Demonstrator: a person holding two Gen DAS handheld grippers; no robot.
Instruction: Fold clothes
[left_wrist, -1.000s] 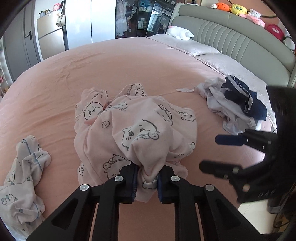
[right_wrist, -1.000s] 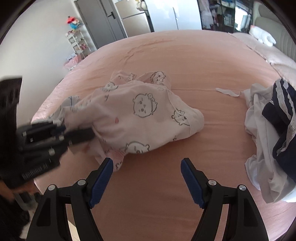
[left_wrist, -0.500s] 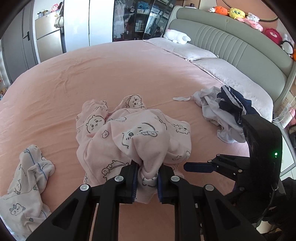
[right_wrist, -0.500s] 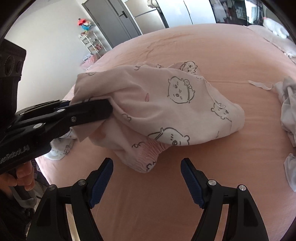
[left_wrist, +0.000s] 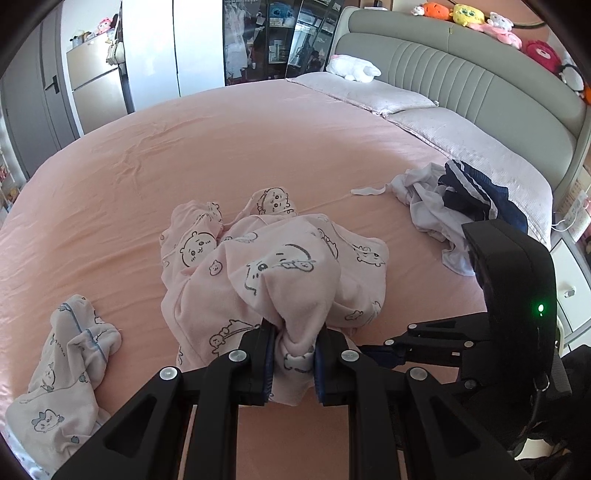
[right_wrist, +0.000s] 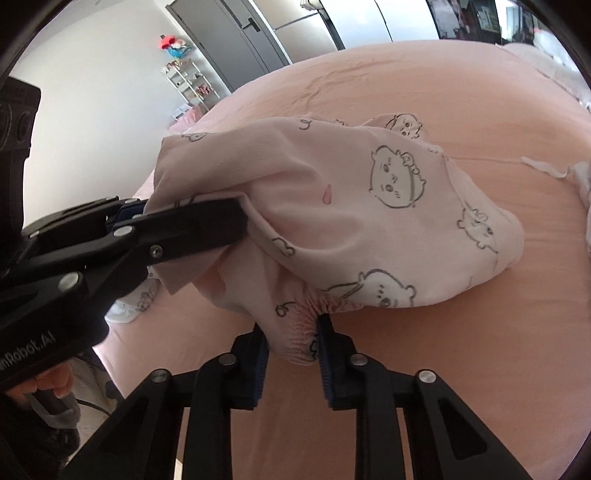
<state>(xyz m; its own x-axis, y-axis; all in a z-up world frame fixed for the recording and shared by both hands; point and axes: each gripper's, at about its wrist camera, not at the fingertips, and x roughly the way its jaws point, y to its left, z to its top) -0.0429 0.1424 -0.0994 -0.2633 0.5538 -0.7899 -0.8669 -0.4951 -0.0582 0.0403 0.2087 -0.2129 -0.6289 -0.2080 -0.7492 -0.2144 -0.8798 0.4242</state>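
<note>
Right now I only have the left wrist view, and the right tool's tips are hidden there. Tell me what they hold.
Observer: The right tool is shut on the gathered elastic waistband of the pink pyjama garment.
Operator: Describe the cloth between the two tools.
Observer: It hangs in loose folds, not taut. A free flap droops under the left tool, which pinches a separate fold.
</note>
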